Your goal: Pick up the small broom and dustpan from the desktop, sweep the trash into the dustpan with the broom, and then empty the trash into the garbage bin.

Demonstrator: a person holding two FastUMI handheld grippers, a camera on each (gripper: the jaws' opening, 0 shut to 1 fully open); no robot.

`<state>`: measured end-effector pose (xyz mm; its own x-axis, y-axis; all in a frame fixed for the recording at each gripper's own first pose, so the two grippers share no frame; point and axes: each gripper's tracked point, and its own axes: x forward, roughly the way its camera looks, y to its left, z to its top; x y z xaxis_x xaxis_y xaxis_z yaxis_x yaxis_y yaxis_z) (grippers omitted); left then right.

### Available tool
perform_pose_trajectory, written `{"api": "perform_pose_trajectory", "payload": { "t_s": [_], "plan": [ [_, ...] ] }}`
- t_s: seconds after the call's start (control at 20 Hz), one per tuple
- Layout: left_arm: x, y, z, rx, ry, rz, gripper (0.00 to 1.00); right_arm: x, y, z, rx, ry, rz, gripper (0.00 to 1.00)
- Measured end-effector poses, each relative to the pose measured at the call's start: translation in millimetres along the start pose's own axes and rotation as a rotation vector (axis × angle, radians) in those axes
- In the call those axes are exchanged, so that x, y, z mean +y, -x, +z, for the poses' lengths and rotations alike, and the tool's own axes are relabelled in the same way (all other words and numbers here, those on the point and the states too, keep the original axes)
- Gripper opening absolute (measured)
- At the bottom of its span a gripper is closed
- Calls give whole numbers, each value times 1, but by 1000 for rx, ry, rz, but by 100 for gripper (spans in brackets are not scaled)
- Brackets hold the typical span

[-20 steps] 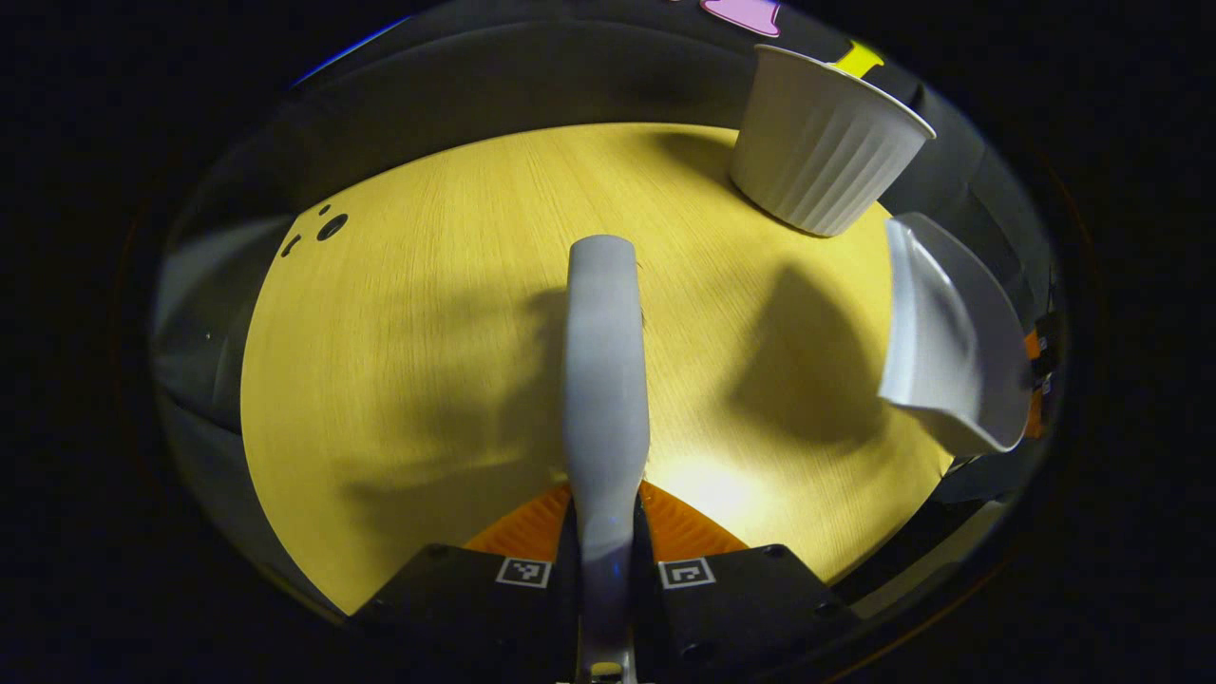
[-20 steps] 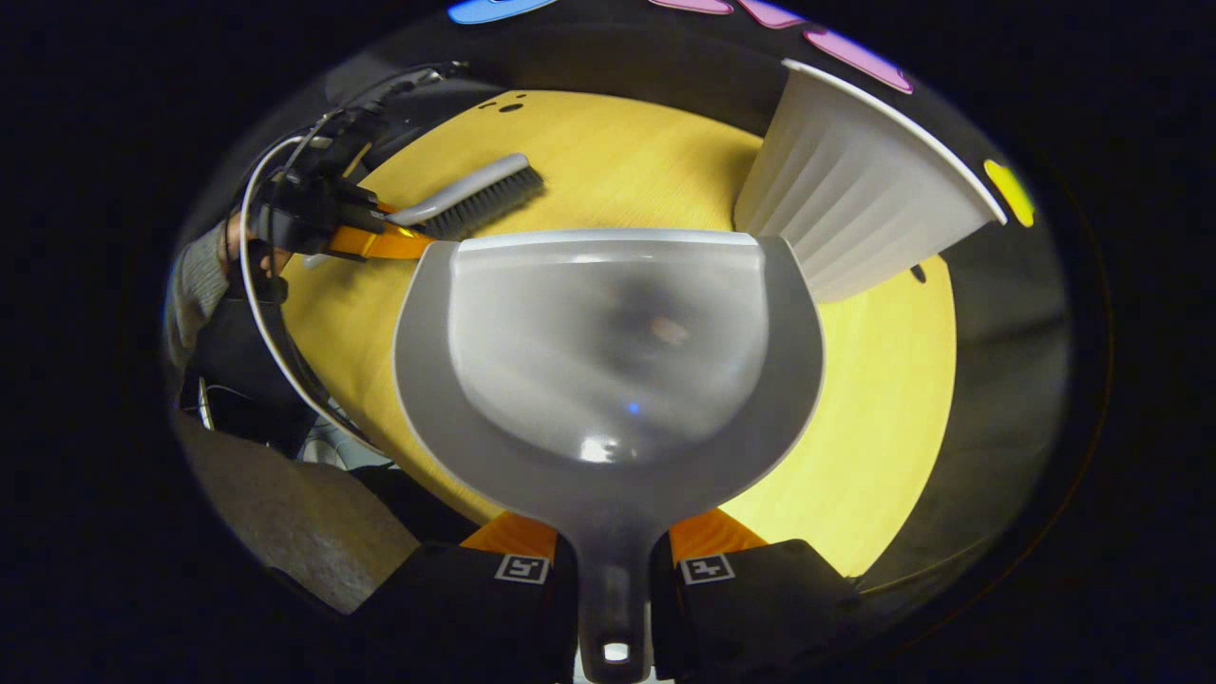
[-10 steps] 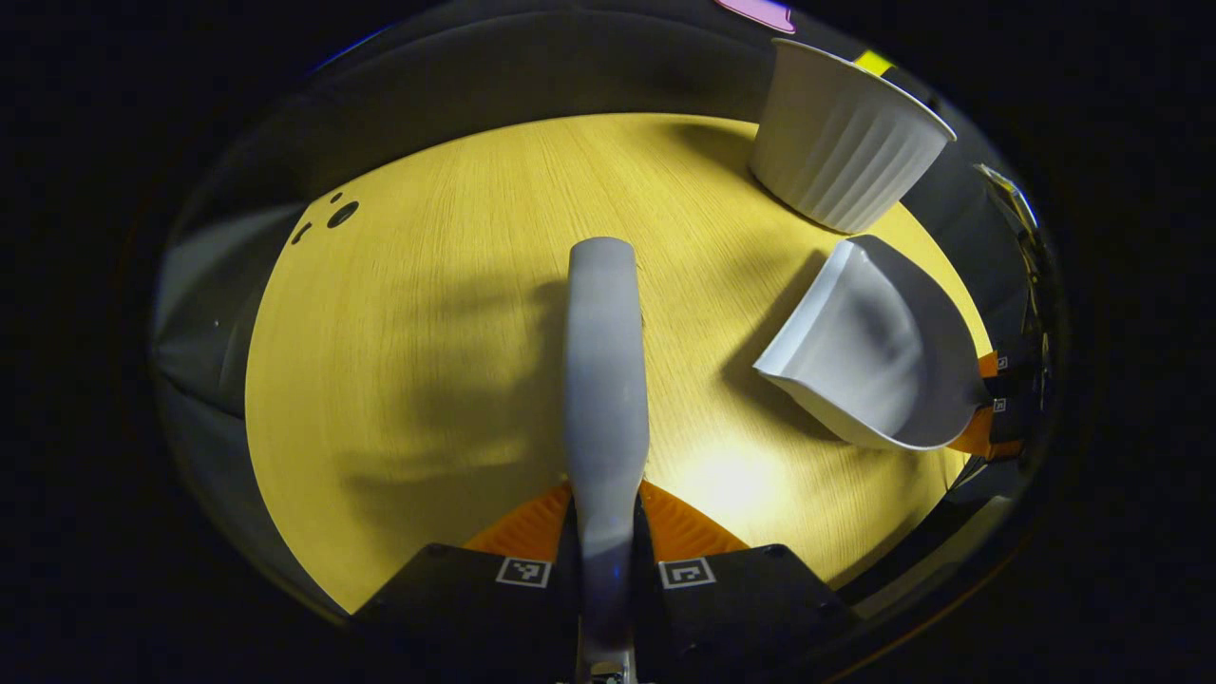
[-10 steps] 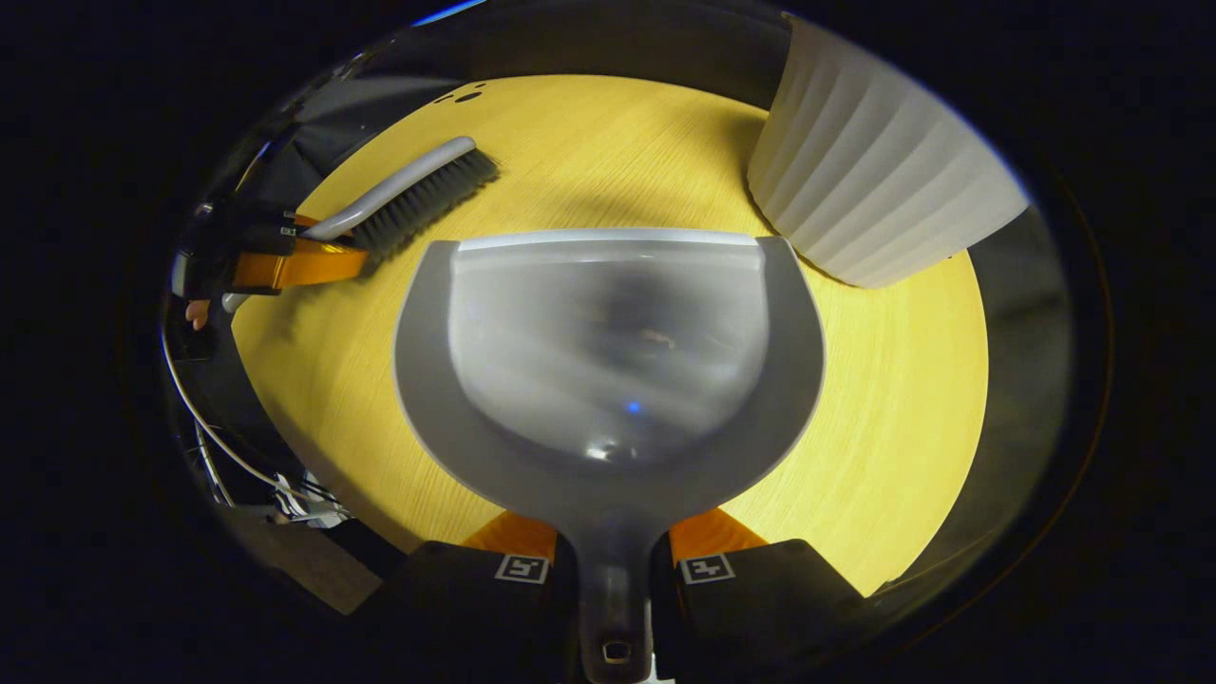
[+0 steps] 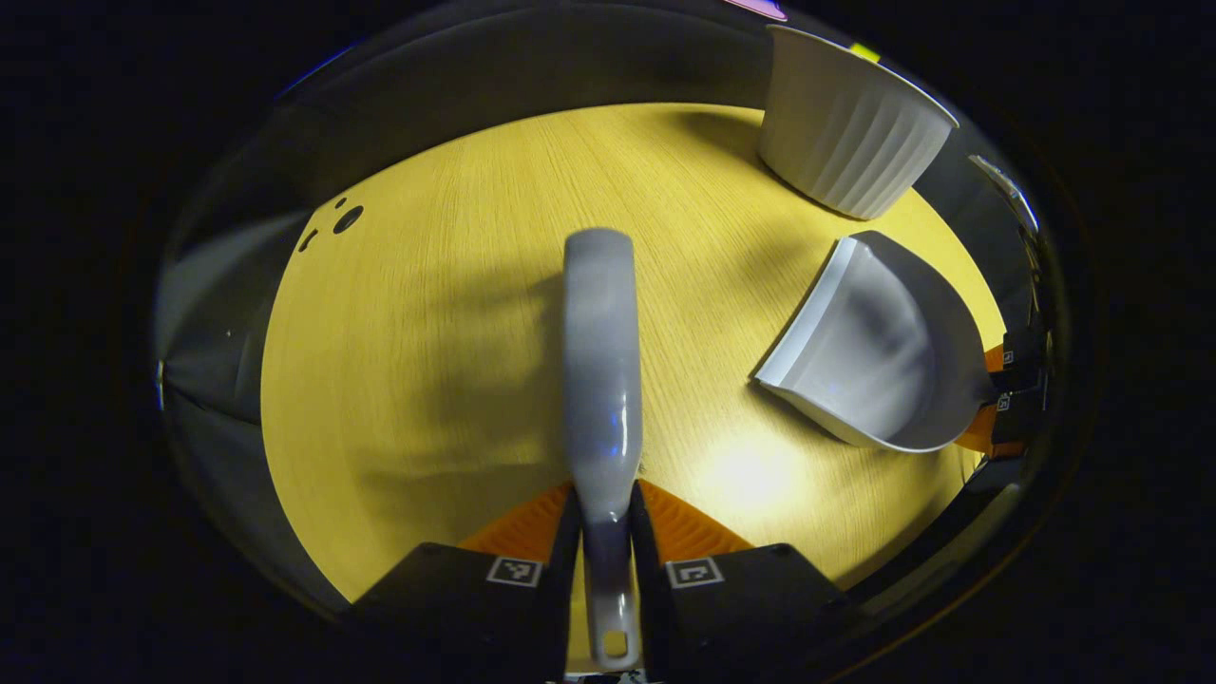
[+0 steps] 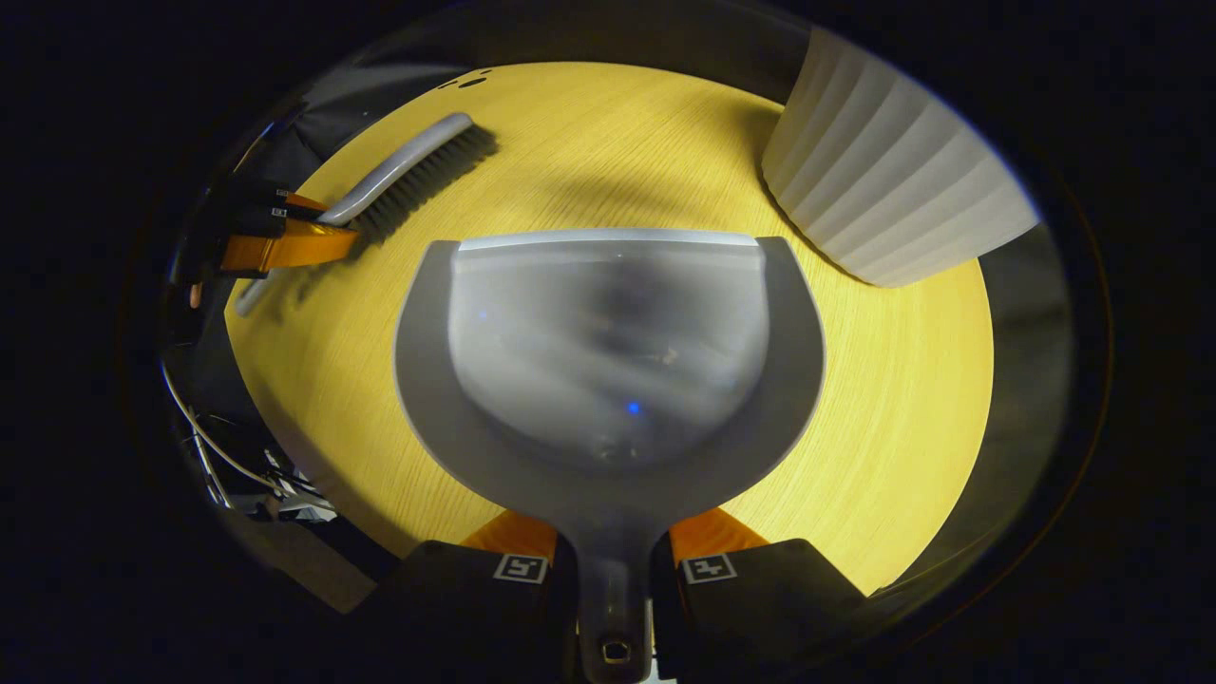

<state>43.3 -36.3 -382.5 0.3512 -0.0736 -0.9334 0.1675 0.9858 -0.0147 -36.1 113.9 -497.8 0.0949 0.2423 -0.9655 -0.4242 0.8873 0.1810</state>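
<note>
Dustpan (image 6: 608,380) and broom (image 5: 600,370) are both in hand — the right gripper (image 6: 613,570) has its fingers closed on the dustpan's handle, the left gripper (image 5: 605,570) has its fingers closed on the broom's handle. Both tools sit low over the yellow counter (image 5: 427,332), with the white ribbed garbage bin (image 5: 850,133) just beyond the dustpan. No trash is visible on the counter or in the pan, so emptying looks done; setting the tools down seems next. Count: one broom, one dustpan, one bin.
</note>
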Motion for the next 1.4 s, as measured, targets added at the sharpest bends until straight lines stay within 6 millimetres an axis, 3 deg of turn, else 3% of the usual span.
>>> {"api": "perform_pose_trajectory", "payload": {
  "t_s": [0.05, 0.15, 0.2, 0.3, 0.4, 0.45, 0.5, 0.75, 1.05, 1.4],
  "plan": [
    [0, 1, 1, -4, -10, 7, 38, 3, 2, 0, -7, -6, 5, 37],
    [-8, 3, 0, -3, -16, 1, 70, 5, 7, -1, -17, -17, 17, 42],
    [-12, 4, 1, -6, -17, 2, 79, 6, 10, -1, -16, -27, 23, 42],
    [-10, 8, 3, -21, -23, 10, 88, 10, 17, -1, -22, -50, 44, 46],
    [-9, 15, 6, -42, -38, 28, 94, 16, 26, -3, -35, -79, 64, 79],
    [-7, 19, 8, -54, -49, 42, 95, 14, 29, -1, -52, -88, 59, 94],
    [-5, 25, 10, -71, -59, 56, 96, 13, 37, 1, -71, -94, 51, 100],
    [-2, 67, 29, -212, -50, 97, 96, 7, 82, 25, -240, -123, 11, 99],
    [-11, 160, 88, -576, 48, 57, 96, 2, 167, 83, -583, -131, -75, 99],
    [-14, 282, 151, -996, 99, 6, 96, 1, 296, 139, -946, -81, -218, 98]
  ]
}}
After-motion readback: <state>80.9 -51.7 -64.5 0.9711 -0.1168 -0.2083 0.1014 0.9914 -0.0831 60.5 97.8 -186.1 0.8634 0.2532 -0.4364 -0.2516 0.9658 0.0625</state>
